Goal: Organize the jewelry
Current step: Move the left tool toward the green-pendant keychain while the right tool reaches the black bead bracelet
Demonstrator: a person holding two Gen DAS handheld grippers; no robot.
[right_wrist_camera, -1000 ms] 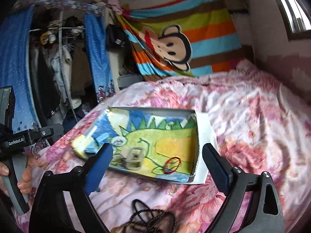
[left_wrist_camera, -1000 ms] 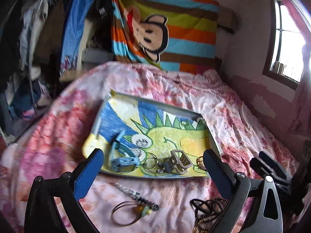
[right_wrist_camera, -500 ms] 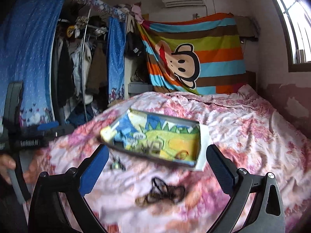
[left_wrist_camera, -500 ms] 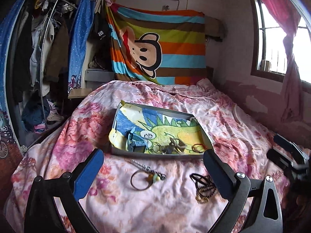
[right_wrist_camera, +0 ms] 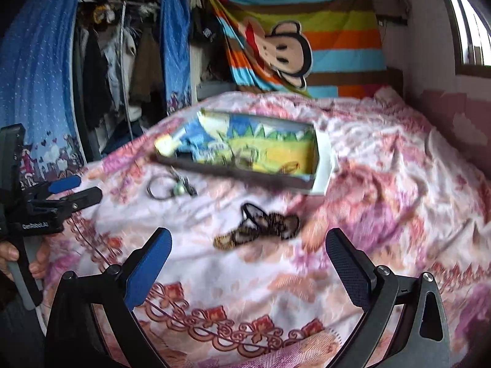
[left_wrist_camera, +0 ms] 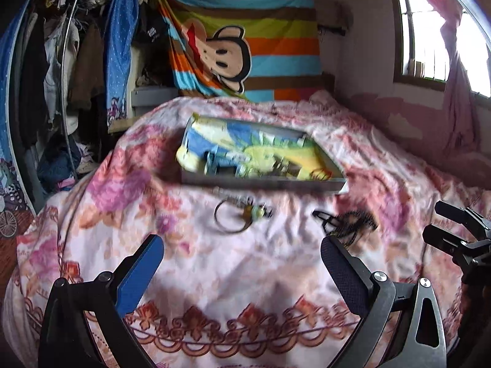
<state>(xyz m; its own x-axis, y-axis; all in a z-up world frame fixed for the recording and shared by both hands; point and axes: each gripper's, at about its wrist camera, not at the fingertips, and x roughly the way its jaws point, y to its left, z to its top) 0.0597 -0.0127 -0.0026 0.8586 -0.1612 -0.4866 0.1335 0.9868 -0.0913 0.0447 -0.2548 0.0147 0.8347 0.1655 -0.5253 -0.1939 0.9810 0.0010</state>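
A shallow box [left_wrist_camera: 260, 184] with a dinosaur picture inside lies on the flowered bedspread; it holds several small jewelry pieces and also shows in the right wrist view [right_wrist_camera: 322, 168]. In front of it lie a ring-shaped bracelet with a charm [left_wrist_camera: 236, 217] [right_wrist_camera: 168, 187] and a dark beaded necklace bundle [left_wrist_camera: 346, 224] [right_wrist_camera: 260, 227]. My left gripper [left_wrist_camera: 242, 263] is open and empty, well short of the bracelet. My right gripper [right_wrist_camera: 248, 254] is open and empty, just short of the necklace.
The bed [left_wrist_camera: 245, 276] fills the view. A clothes rack [left_wrist_camera: 61, 61] stands to the left. A striped monkey blanket [left_wrist_camera: 245, 46] hangs behind. A window [left_wrist_camera: 429, 46] is on the right wall. Each gripper shows at the edge of the other's view.
Both grippers have pulled back from the box toward the near end of the bed. The box and loose jewelry now sit farther away. Both stayed open.
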